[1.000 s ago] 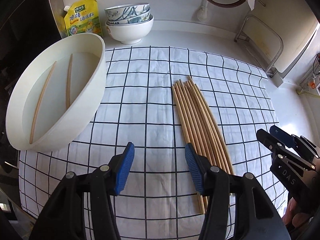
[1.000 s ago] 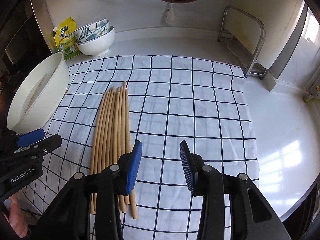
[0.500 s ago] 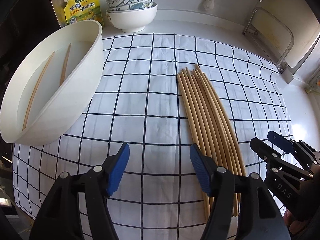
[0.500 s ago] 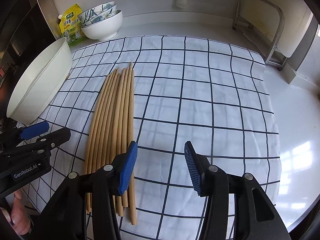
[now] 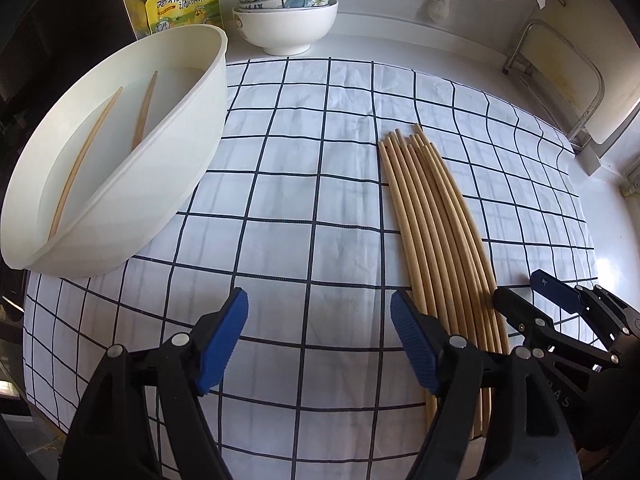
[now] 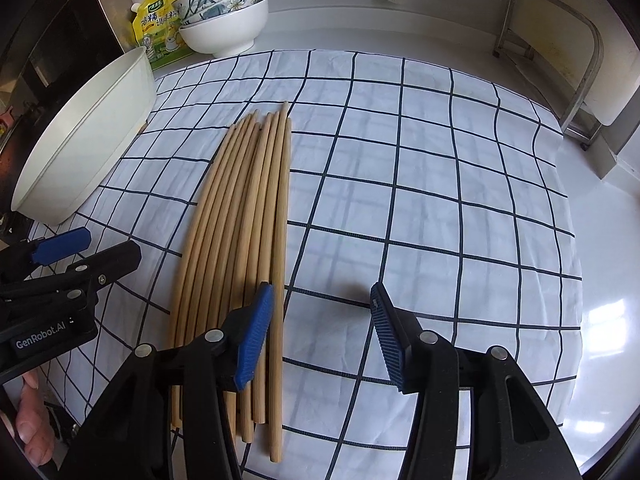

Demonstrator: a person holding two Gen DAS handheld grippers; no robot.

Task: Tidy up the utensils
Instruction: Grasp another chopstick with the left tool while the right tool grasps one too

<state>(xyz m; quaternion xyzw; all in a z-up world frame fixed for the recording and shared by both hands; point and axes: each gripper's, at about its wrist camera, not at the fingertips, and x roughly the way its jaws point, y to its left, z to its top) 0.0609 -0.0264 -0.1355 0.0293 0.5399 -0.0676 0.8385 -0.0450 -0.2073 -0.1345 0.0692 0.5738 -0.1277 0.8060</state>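
Left gripper (image 5: 318,322) at six o'clock, jaws just widened, nothing between them, only checked cloth (image 5: 304,184) below. Bundle of chopsticks (image 5: 436,240) lies just beside its right finger, running toward one o'clock. Right gripper (image 5: 520,294) at four o'clock, near the bundle's outer edge. White basin (image 5: 180,168) at ten o'clock holds two chopsticks (image 5: 116,136). Stacked bowls (image 5: 286,12) and yellow pouch (image 5: 184,4) at twelve.

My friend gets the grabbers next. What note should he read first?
Left gripper: open, holding nothing; its jaws have just been opening.
Right gripper: open, holding nothing, jaws also just widened.
Things: bundle of chopsticks lies on the checked cloth; two chopsticks sit in the white tub.
Done: those two.
Left: move the bundle into the tub.
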